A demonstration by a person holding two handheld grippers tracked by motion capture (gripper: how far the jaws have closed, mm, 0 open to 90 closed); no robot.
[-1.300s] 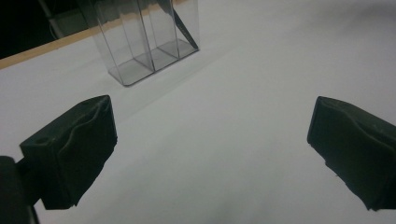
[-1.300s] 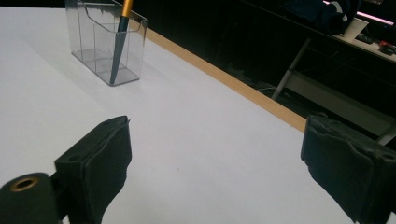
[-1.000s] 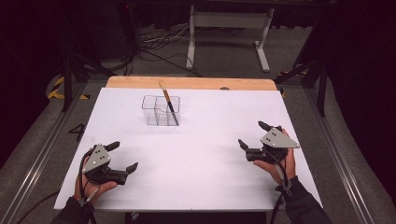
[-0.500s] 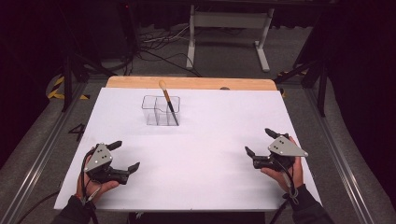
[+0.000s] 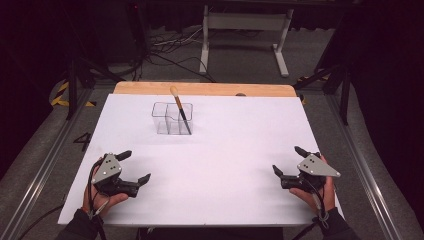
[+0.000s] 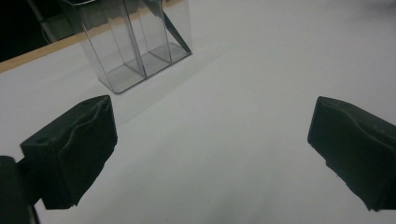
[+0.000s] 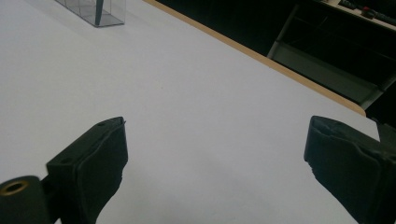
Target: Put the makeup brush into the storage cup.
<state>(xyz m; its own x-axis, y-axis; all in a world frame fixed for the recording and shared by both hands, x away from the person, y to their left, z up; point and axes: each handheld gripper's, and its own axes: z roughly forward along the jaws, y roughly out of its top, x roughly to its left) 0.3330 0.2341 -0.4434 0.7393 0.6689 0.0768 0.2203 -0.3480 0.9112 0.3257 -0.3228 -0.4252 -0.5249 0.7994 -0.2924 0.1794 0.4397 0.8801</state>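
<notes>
The tabletop (image 5: pixel 240 150) is covered by a white sheet, with a bare wooden strip along its far edge. Around it lies a dark room: grey floor, cables and a white metal frame (image 5: pixel 245 30) beyond the far edge.

A clear compartmented holder (image 5: pixel 171 119) stands upright toward the far side of the sheet. A brush (image 5: pixel 180 111) leans inside its right compartment, wooden end up.

The left hand-held gripper (image 5: pixel 136 166) rests near the left front corner, jaws spread, grasping nothing. The right hand-held gripper (image 5: pixel 288 161) rests near the right front corner, likewise released.

Compared with one second earlier, the right hand-held gripper has withdrawn toward the front edge; the left has shifted only slightly.
</notes>
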